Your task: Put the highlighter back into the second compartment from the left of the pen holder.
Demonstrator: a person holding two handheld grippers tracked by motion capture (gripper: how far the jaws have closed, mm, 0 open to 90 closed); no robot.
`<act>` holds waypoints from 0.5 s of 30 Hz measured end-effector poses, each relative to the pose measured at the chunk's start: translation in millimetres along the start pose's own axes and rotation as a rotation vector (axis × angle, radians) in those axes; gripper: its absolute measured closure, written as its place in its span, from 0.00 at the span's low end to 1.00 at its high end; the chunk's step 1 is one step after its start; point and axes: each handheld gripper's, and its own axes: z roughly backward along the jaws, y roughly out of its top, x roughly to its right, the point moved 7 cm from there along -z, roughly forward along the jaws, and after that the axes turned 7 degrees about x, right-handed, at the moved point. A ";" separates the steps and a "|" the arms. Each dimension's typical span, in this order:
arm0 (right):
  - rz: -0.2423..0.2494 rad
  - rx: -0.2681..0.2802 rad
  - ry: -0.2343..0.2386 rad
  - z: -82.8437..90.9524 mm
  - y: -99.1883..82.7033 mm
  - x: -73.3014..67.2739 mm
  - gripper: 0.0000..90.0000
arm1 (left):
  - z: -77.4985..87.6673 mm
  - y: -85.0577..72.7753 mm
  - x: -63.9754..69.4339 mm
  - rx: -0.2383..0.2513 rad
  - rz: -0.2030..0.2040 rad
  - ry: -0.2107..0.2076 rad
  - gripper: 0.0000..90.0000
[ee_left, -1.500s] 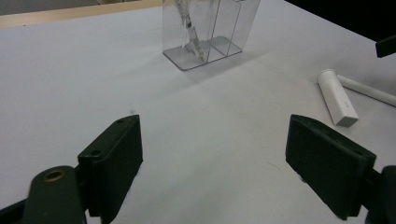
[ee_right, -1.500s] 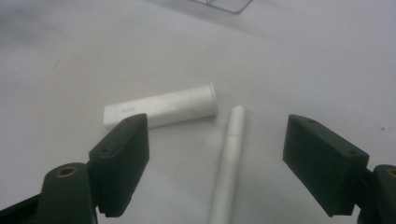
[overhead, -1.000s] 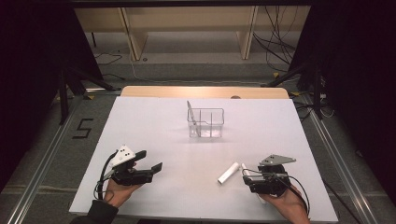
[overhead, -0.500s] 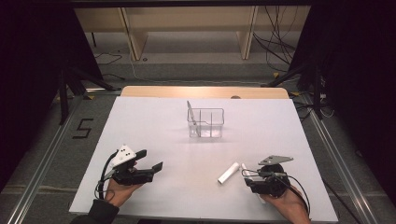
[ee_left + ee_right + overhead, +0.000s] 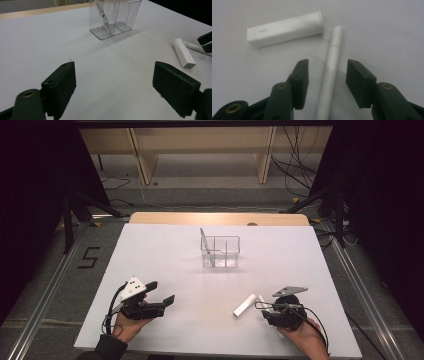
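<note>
My right gripper (image 5: 325, 68) — jaws just closing, a slim white pen (image 5: 332, 67) lying between them on the white table (image 5: 165, 260), pads not yet touching it. Just beside the pen's tip: a short white square-bodied tube (image 5: 284, 28), flat on the table. My left gripper (image 5: 113, 85) — jaws spread wide, holding nothing; clear plastic divided organiser (image 5: 220, 251) stands well apart, mid-table.

White tube (image 5: 284, 30) beside pen (image 5: 330, 67)

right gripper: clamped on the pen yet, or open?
Open. The right gripper has just been closing around the white pen, but gaps show beside both pads.
</note>
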 end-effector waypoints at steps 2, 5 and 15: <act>0.003 -0.005 -0.006 -1.1 0.3 -0.5 0.62 | 0.2 -0.2 -0.1 0.000 0.002 0.000 0.21; 0.000 -0.017 -0.017 -3.1 -0.1 -0.2 0.65 | -0.3 -0.7 0.6 -0.003 -0.002 -0.002 0.21; 0.016 -0.043 -0.041 -9.7 -2.7 -1.9 0.77 | -1.2 -1.8 2.2 -0.006 -0.007 -0.011 0.21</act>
